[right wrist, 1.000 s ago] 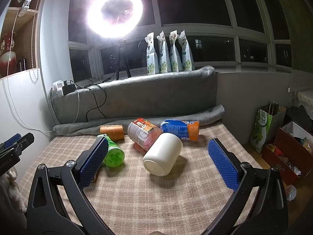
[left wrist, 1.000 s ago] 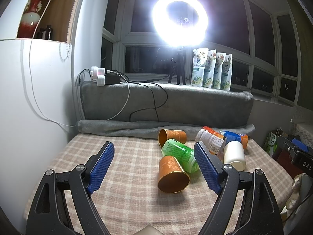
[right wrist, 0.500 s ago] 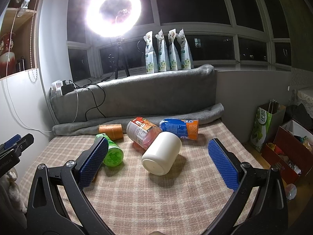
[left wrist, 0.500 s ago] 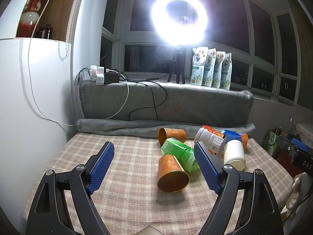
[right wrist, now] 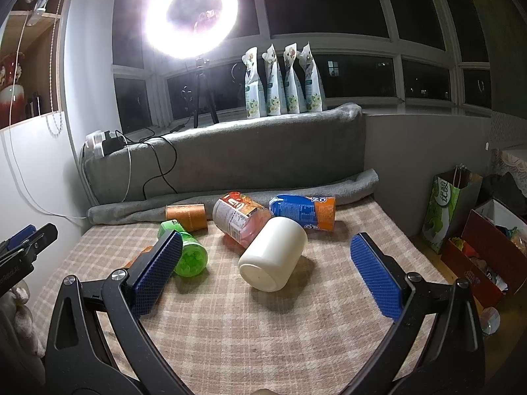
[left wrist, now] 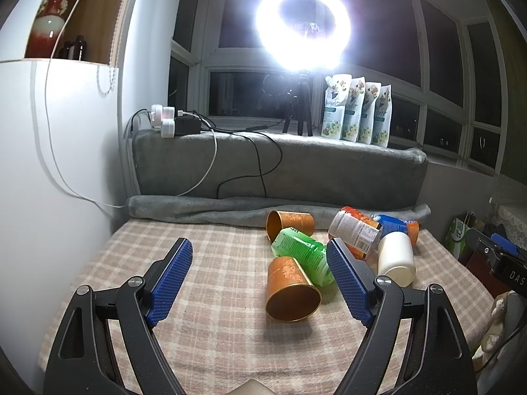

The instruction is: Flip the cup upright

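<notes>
Both hand-held grippers are released, jaws wide and holding nothing: the left (left wrist: 260,275) and the right (right wrist: 265,270). Between the left's jaws lies one gold cup (left wrist: 291,291) on its side on the checked bench (left wrist: 214,296), mouth toward the camera. Just behind it lies a green bottle (left wrist: 304,253). Between the right's jaws lies one white cup (right wrist: 273,258), tipped over. Farther back lie a second gold cup (left wrist: 290,223) and two more bottles, one orange-labelled (right wrist: 240,219) and one blue (right wrist: 303,210). Four pouches (right wrist: 283,82) stand on the sill.

Two wrist views, low over the checked mat's (left wrist: 214,312) near edge.
Both facing the far edge, sharing the toppled containers and ring light (right wrist: 192,10).
</notes>
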